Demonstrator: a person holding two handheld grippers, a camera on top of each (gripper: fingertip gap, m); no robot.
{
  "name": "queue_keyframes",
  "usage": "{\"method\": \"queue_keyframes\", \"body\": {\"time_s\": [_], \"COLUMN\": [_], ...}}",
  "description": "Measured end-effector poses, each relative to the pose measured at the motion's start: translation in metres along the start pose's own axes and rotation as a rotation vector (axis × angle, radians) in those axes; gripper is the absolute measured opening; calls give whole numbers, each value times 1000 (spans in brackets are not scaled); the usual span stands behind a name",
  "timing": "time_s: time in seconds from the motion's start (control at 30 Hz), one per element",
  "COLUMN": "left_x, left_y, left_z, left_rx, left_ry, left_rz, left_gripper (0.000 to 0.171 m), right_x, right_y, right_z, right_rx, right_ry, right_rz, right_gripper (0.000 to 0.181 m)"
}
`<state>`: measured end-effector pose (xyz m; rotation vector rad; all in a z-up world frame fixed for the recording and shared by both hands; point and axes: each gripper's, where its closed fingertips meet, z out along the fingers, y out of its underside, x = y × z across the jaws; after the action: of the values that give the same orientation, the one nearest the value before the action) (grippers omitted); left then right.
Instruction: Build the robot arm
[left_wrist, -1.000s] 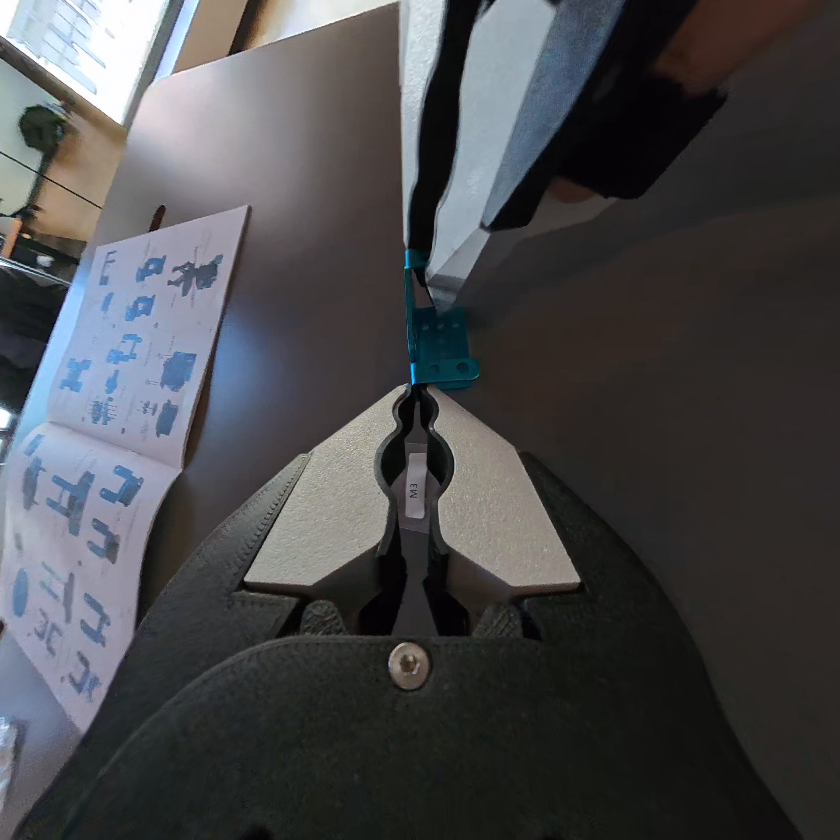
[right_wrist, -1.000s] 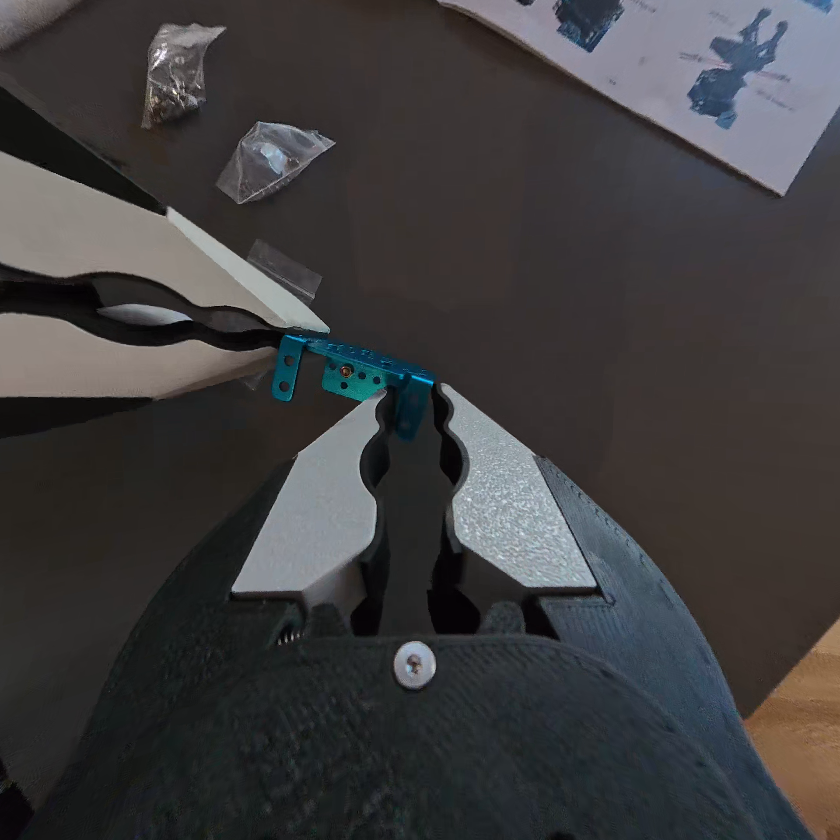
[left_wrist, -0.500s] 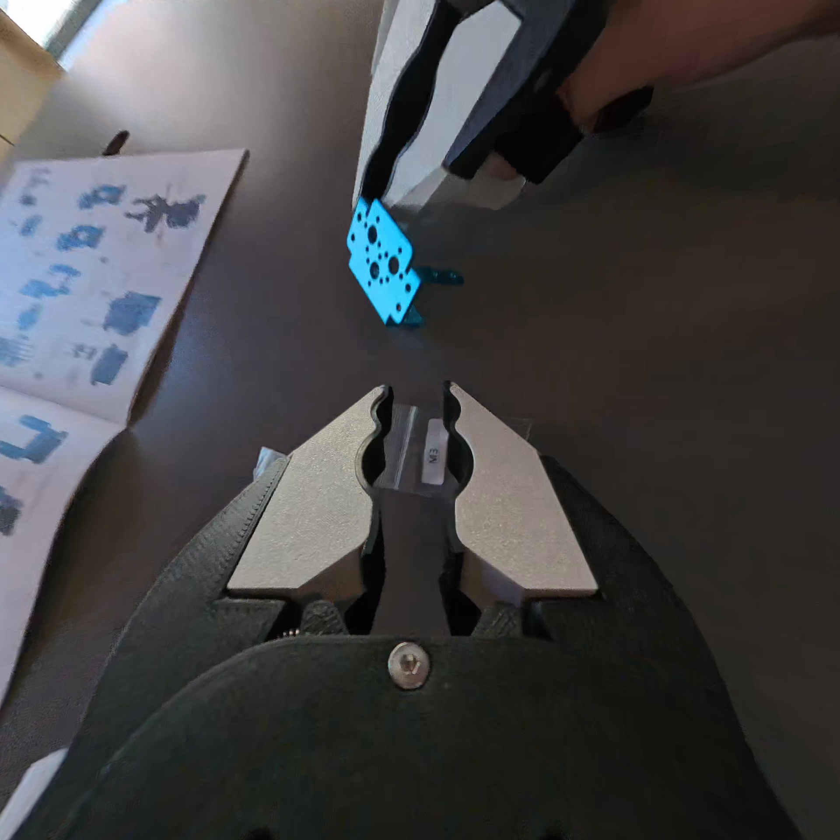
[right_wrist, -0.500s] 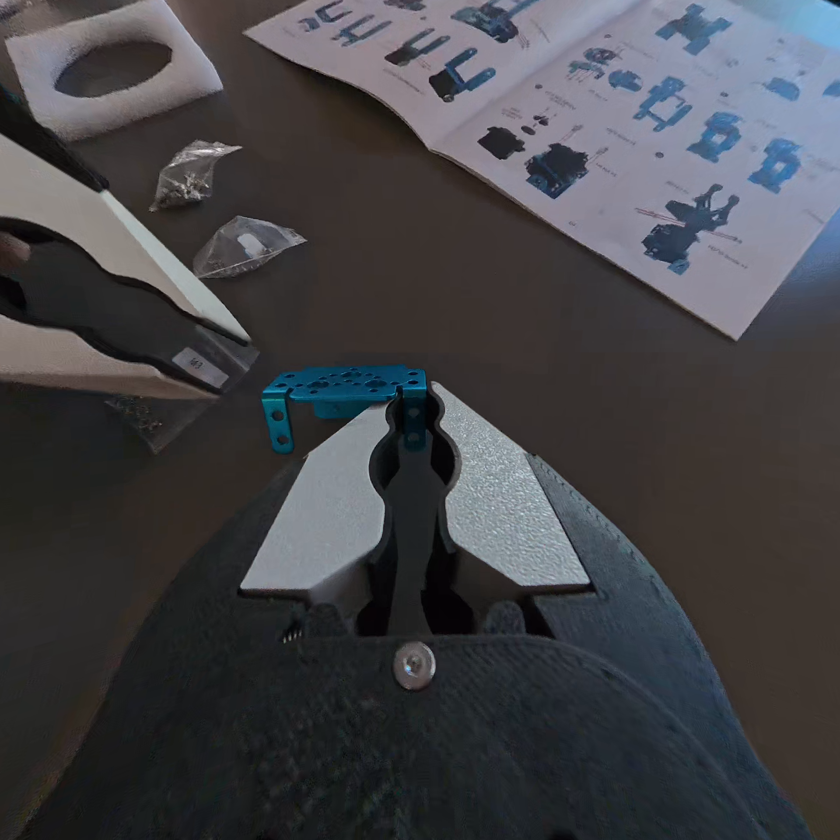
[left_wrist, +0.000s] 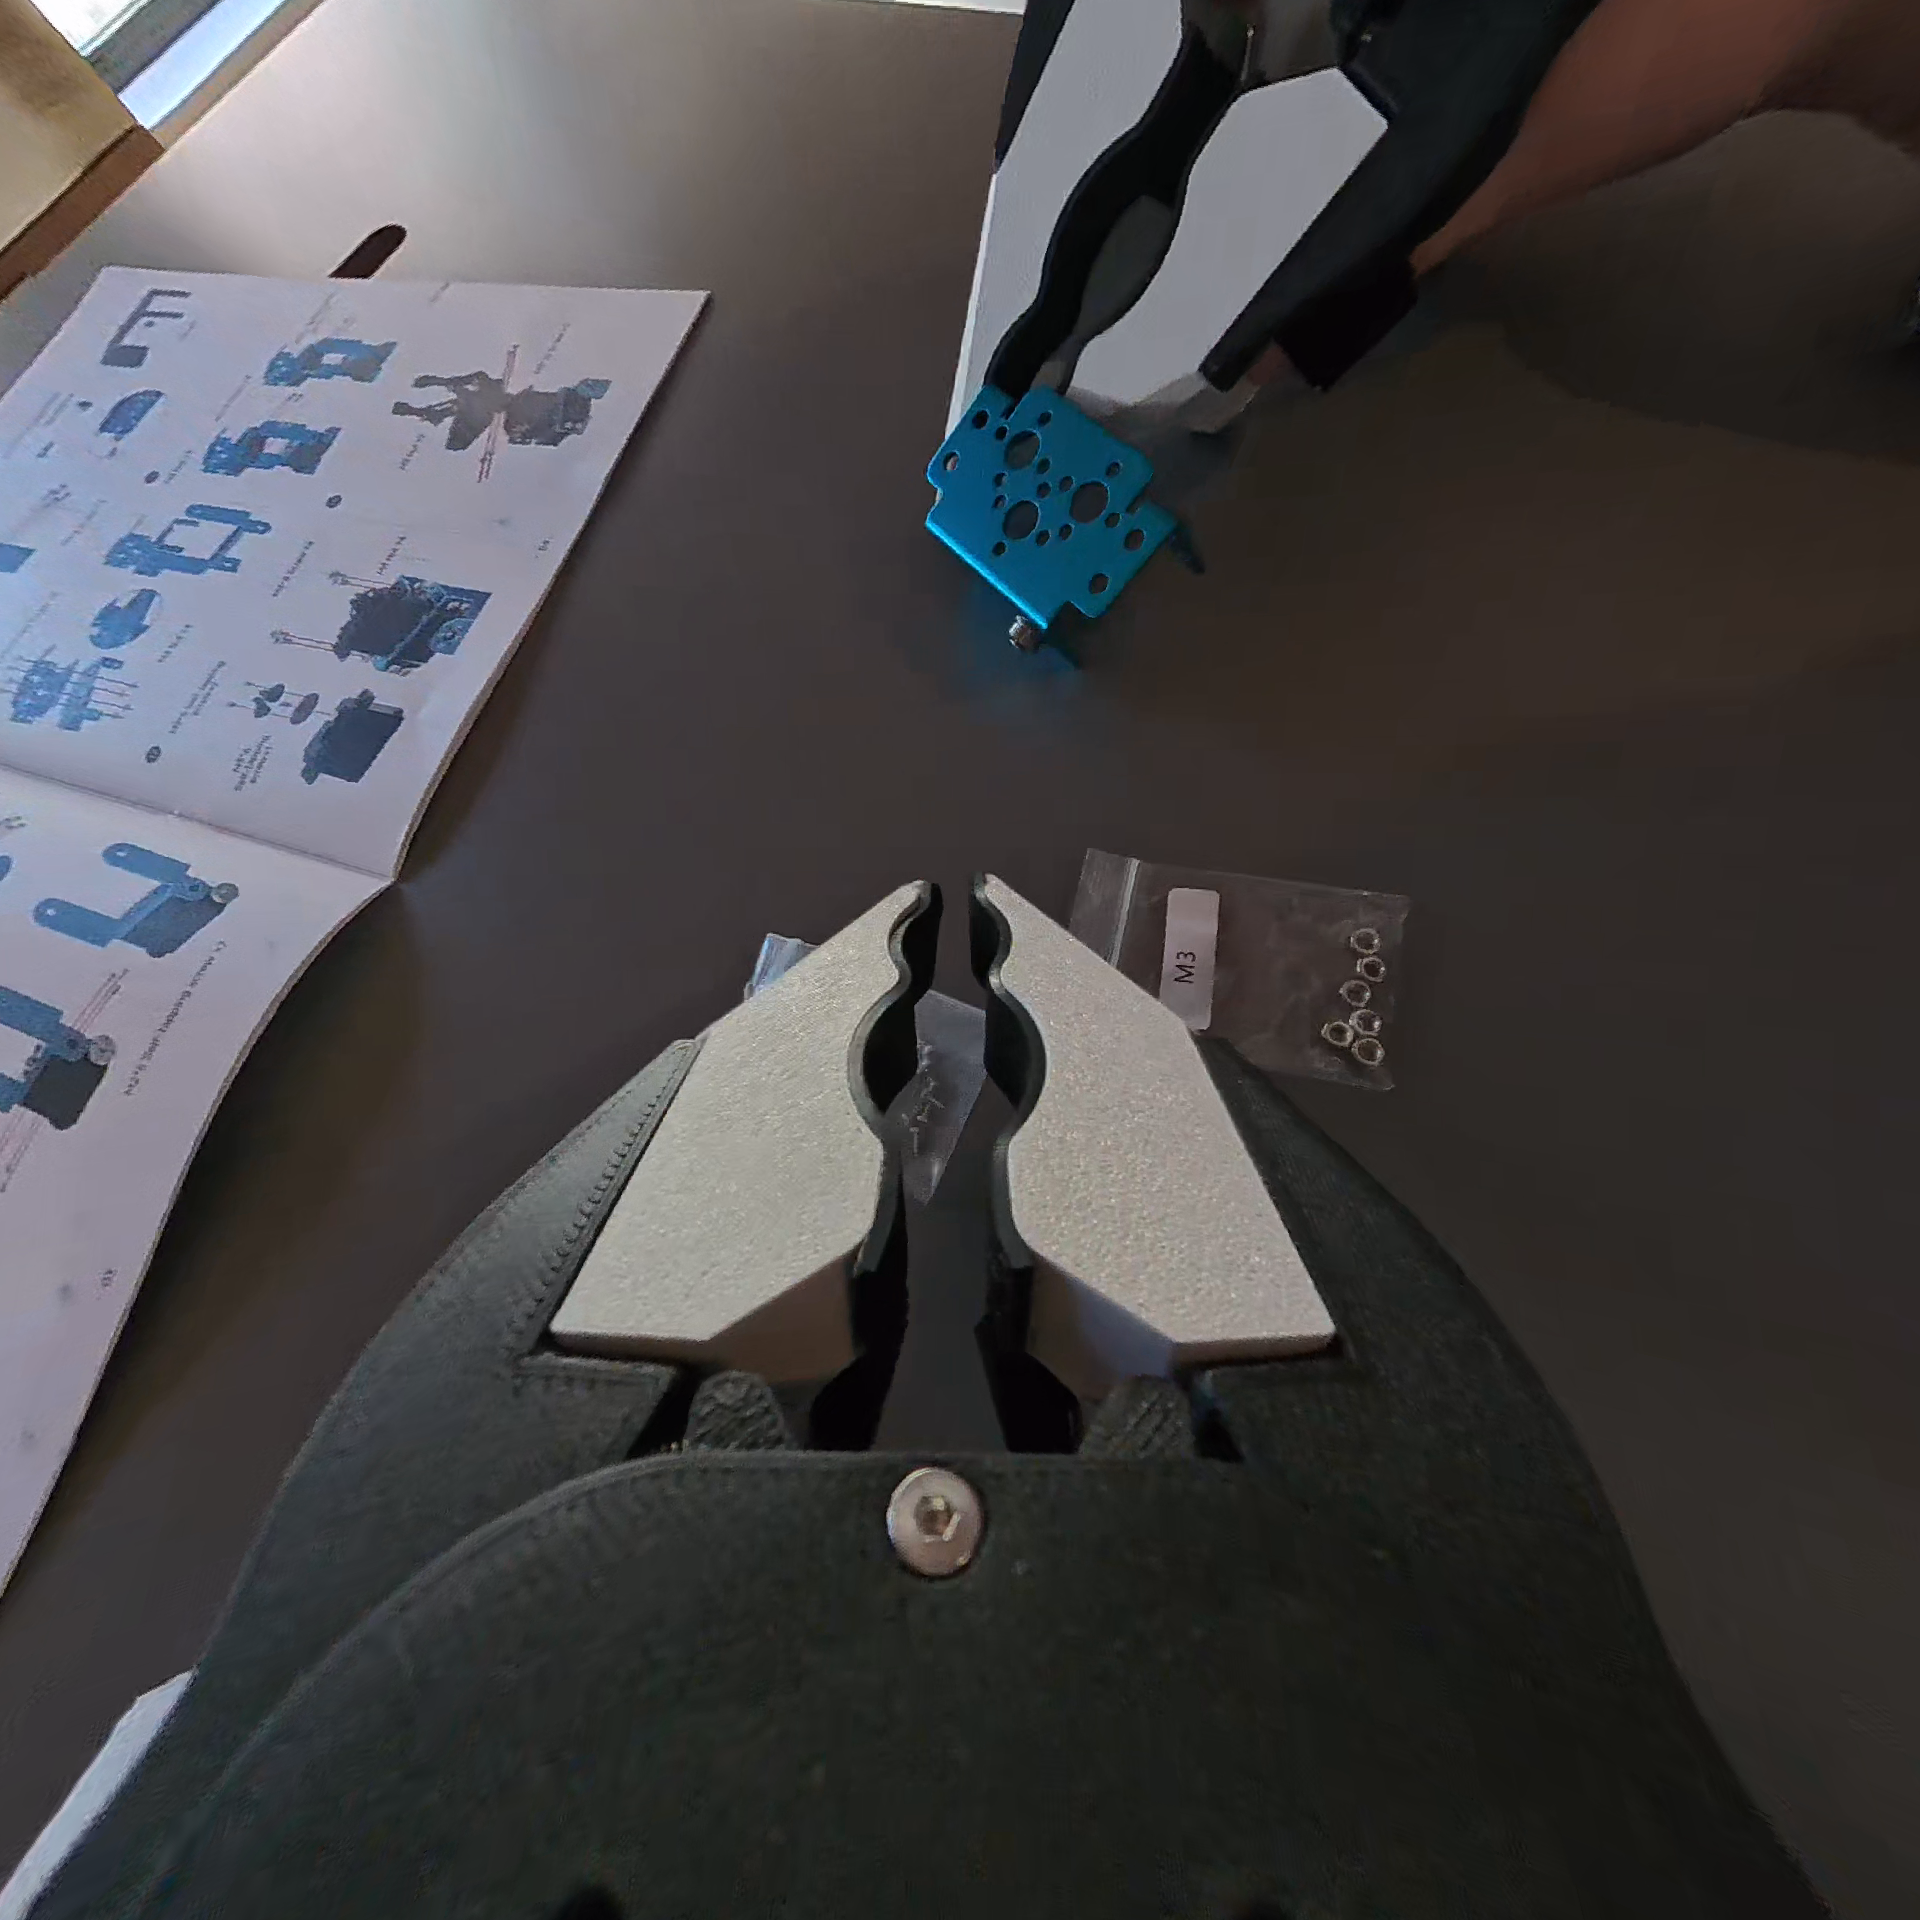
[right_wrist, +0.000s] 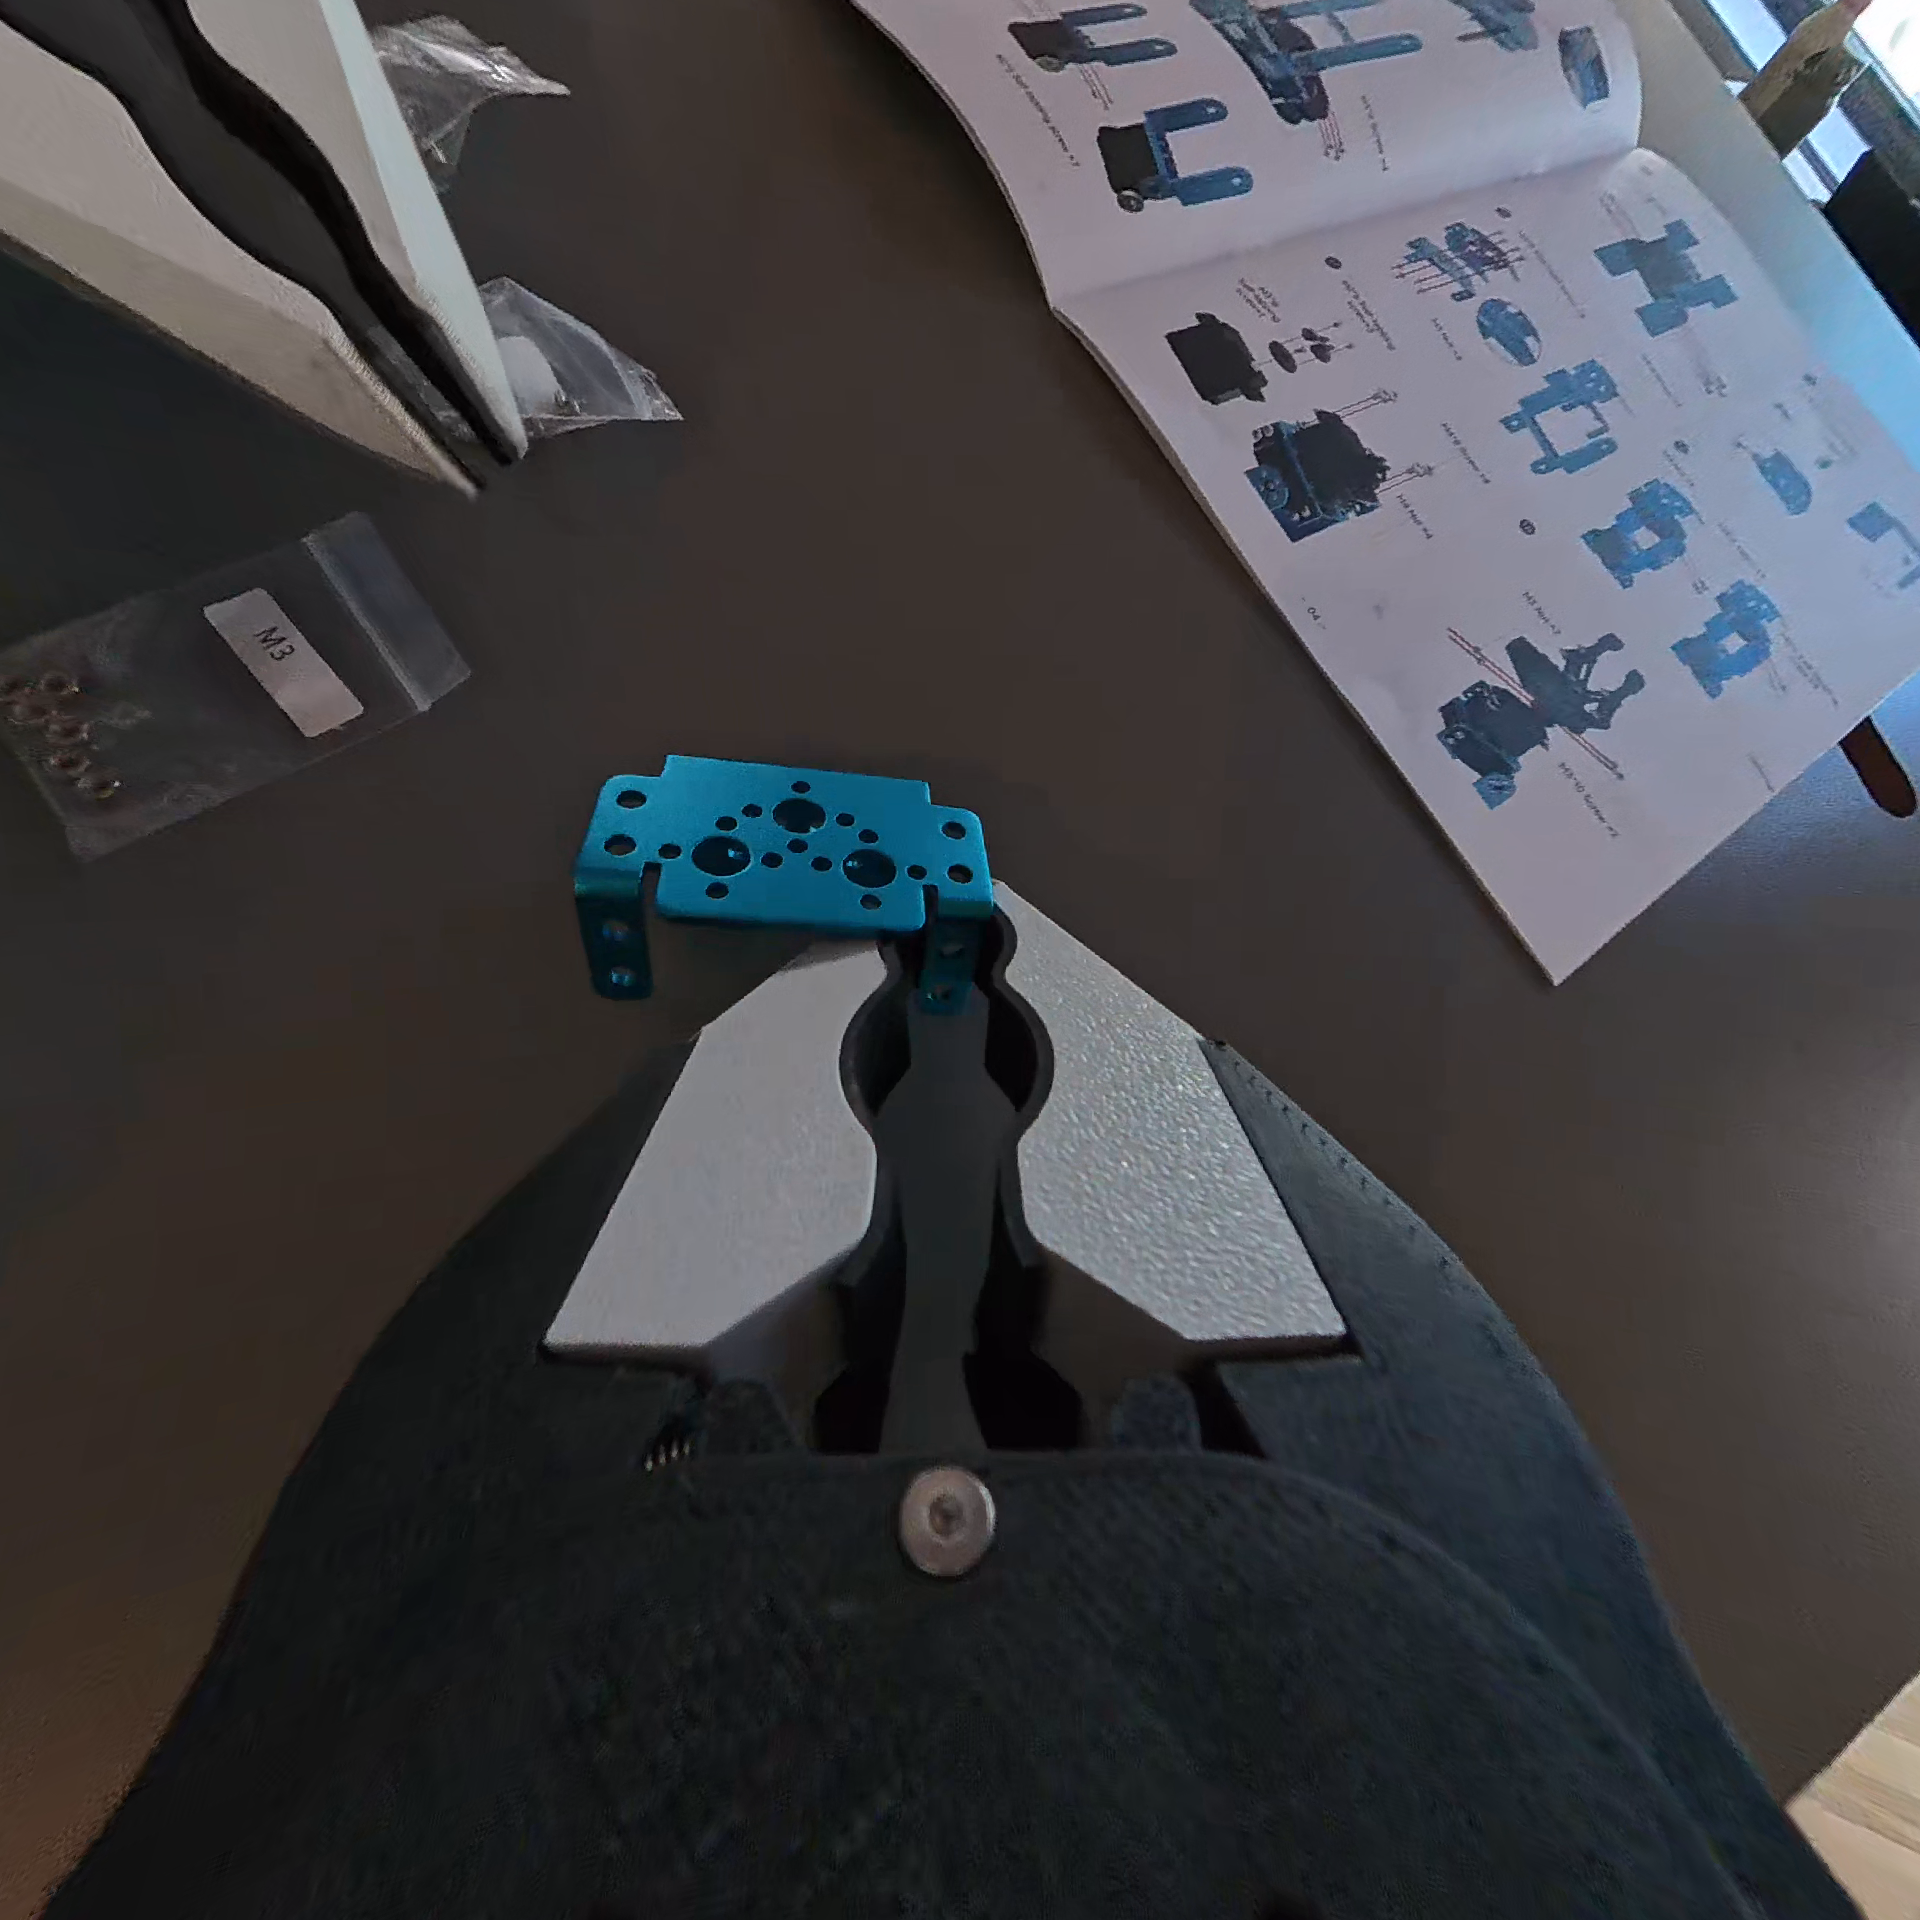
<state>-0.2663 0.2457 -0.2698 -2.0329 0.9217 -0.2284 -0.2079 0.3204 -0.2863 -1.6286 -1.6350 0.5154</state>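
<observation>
The blue metal bracket (right_wrist: 795, 857) is a thin perforated plate with tabs bent down at its ends. It looks light and stiff, with smooth anodised faces that could slide in a pinch, so the flat tabs seem the safest places to take hold. It sits just above the dark worktop (right_wrist: 935, 540), tilted in the left wrist view, with a small screw (left_wrist: 1023, 632) at its lower edge.

The right claw (right_wrist: 940, 951) is clenched on one end tab; the other tab hangs free. The left claw (left_wrist: 956, 904) grasps nothing, its jaws a narrow slit apart. It hovers low over a clear crinkled bag (left_wrist: 935, 1101).

Just beside it lies a labelled zip bag of small nuts (left_wrist: 1247, 966). Farther off, an open instruction booklet (right_wrist: 1507, 416) lies flat, with more clear bags (right_wrist: 582, 364) near it.
</observation>
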Motion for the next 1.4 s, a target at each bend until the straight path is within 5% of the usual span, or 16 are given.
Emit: {"method": "queue_keyframes", "body": {"time_s": [0.33, 0.97, 1.07, 1.23, 1.4], "left_x": [-2, -3, -17, -21, -15], "left_y": [3, 0, -12, -27, -23], "left_z": [-7, -10, -21, -33, -26], "left_rx": [2, 27, 121, 241, 194], "left_ry": [26, 75, 72, 171, 150], "left_rz": [-60, -131, -212, -373, -301], "left_gripper": [5, 2, 0, 0, 0], "right_x": [2, 9, 10, 28, 42], "right_y": [8, 47, 59, 31, 61], "right_z": [-10, -54, -71, -91, -78], "right_rx": [-36, -115, -107, 189, -2], "right_ry": [43, 12, 6, 13, 169], "right_rz": [-79, 148, 213, 328, 178], "right_gripper": [11, 28, 24, 13, 1]}}
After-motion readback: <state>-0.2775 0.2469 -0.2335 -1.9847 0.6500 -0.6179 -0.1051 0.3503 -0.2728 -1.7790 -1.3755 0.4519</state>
